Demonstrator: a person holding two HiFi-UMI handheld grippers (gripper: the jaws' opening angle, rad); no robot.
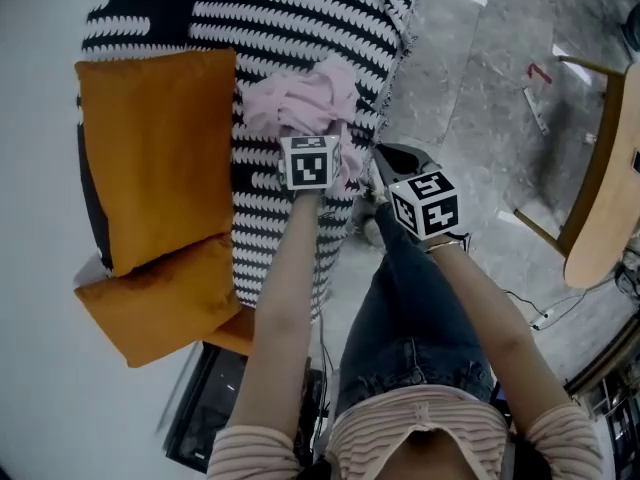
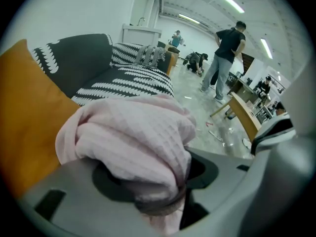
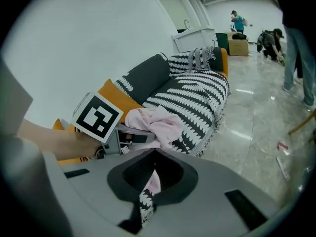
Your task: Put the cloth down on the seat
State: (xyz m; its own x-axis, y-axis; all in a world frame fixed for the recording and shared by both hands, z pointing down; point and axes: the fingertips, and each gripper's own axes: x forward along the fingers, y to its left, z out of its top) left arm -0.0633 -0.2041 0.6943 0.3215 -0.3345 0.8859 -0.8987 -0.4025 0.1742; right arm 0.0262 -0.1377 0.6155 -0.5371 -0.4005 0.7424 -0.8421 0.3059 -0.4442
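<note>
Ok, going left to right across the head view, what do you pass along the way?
In order: orange cushion → pink cloth → right gripper → wooden table.

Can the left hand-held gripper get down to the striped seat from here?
Probably yes. The left hand-held gripper, shut on the cloth, hangs right over the striped seat with nothing seen between, and the orange cushions lie off to the side.
</note>
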